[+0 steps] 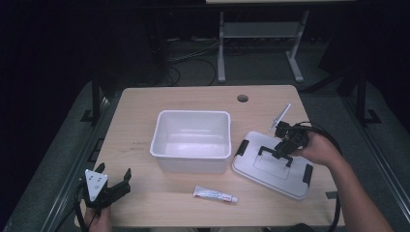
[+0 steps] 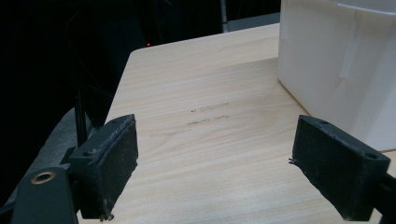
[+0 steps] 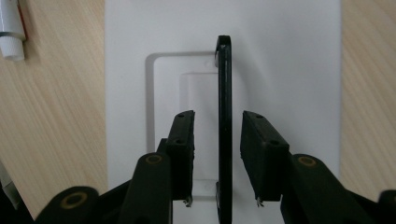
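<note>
Tube (image 3: 11,29) cut off at top-left edge; print unreadable.

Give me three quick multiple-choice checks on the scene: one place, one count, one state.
1. Where does the tube lie?
A. in front of the bin
B. inside the bin
C. on the lid

2. How many black latches show on the lid?
A. one
B. two
C. four

3. How does the right claw stand at the lid's handle?
A. clamped on it
B. pads apart around it
C. far from it

A: it rests on bare table near the bin.
B: one at each end.
B: gaps show on both sides.
</note>
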The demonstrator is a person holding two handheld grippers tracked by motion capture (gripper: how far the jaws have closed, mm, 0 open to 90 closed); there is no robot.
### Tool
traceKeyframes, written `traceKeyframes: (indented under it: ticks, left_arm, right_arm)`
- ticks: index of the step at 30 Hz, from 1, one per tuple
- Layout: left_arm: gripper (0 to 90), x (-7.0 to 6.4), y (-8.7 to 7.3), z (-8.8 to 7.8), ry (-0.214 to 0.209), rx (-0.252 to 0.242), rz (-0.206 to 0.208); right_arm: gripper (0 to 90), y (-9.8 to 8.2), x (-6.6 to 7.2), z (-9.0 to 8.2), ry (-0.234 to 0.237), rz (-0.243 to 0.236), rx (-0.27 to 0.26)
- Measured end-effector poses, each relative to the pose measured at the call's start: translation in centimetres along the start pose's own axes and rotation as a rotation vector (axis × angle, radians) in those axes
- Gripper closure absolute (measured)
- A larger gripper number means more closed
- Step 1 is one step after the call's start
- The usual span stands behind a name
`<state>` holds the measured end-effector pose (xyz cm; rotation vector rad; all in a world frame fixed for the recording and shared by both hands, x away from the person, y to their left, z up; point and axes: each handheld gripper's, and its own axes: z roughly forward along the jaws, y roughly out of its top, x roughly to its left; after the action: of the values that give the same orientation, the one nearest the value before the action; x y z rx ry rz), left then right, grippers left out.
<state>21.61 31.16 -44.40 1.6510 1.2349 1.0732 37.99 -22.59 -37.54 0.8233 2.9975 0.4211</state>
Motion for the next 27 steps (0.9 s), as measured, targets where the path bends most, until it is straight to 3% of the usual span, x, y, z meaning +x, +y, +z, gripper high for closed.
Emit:
traceKeyframes:
  ticks: [11, 27]
  left_arm:
    - [13.6, 0.0, 0.0, 0.1, -0.003, 0.004, 0.001]
    - [13.6, -0.1, 0.0, 0.0, -0.002, -0.002, -0.003]
  right_arm:
    - [57.5, -0.7, 0.7, -1.4, -0.016, 0.004, -0.043]
    - [51.6, -0.9, 3.9, -2.4, -0.035, -0.075, -0.052]
